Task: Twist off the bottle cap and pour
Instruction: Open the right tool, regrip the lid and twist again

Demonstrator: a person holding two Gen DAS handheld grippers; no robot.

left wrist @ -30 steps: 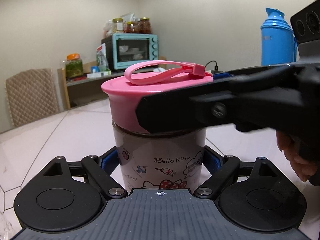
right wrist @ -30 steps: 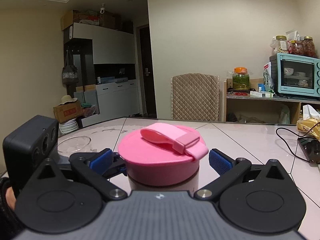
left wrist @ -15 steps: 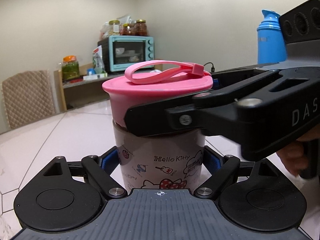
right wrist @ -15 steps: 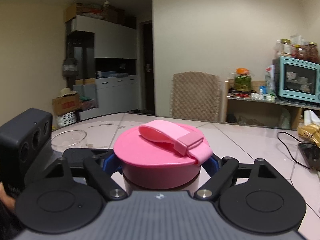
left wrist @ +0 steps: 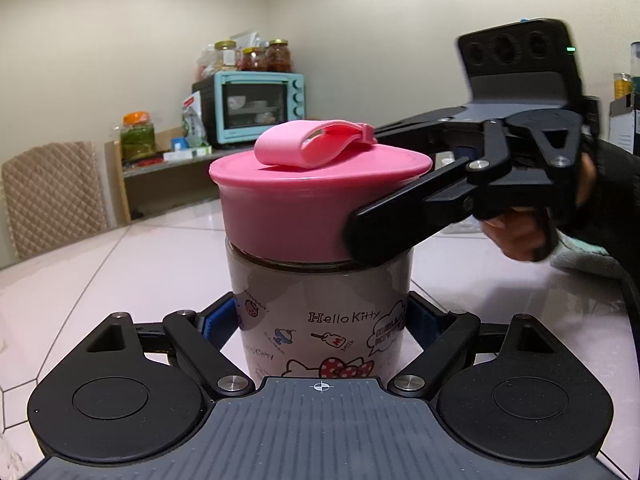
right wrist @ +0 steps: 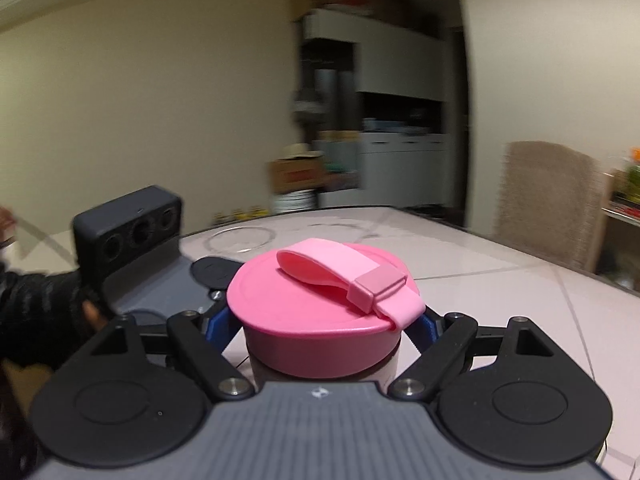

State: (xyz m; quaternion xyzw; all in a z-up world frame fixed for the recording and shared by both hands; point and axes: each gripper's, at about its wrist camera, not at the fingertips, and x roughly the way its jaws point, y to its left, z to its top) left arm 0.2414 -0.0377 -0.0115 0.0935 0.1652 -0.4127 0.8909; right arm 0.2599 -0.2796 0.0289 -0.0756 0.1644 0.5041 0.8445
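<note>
Pink cap [left wrist: 320, 208] sits atop the Hello Kitty bottle [left wrist: 320, 320], upright on the white table [left wrist: 100, 272]. My left gripper [left wrist: 320, 322] pinches bottle's lower body btwn blue pads; my right gripper [right wrist: 320, 326] clamps the cap's sides, w/ strap [right wrist: 340, 272] on top.

Around me the walls [left wrist: 120, 40] are plain cream under warm indoor light. A white tiled tabletop [left wrist: 120, 272] spreads ahead. Behind it, a wooden shelf [left wrist: 168, 164] carries a teal toaster oven [left wrist: 256, 104] with jars [left wrist: 256, 56] on top (contents unclear). A quilted beige chair [left wrist: 52, 196] stands beside it, and white cabinets [right wrist: 400, 120] fill the blurred far corner.
</note>
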